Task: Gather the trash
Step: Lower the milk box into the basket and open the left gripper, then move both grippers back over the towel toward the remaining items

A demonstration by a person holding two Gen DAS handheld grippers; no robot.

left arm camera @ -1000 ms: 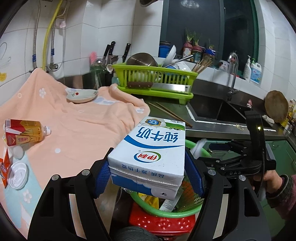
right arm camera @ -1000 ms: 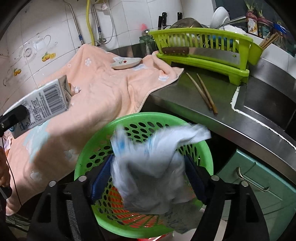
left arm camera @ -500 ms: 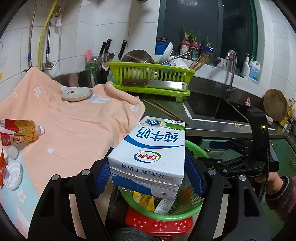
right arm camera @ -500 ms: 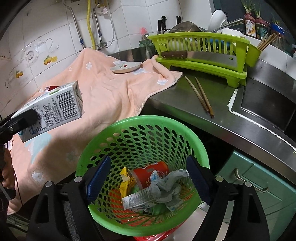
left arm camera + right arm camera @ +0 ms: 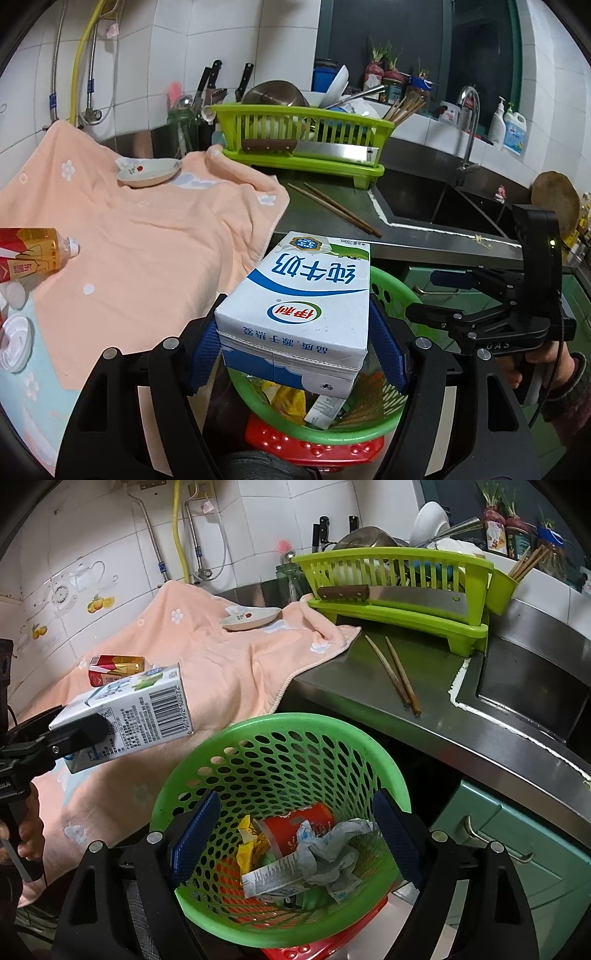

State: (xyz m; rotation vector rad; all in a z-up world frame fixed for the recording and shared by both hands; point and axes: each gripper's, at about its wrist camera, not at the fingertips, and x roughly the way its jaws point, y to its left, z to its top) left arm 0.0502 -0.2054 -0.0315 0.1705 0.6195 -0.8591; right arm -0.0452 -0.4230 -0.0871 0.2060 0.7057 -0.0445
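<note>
Partway done. Green basket, off the counter's front edge, already holds a red cup, yellow wrapper, crumpled paper. Left gripper is clamped on the milk carton, carried above the basket's rim, not yet dropped. Right gripper hangs over the basket, jaws spread, nothing between them. Left to collect: tea bottle and white lids at the towel's left edge.

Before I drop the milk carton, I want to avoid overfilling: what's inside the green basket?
Inside the green basket lie a red cup, a yellow wrapper, crumpled white plastic and a flattened carton. Anything beneath them is hidden.
</note>
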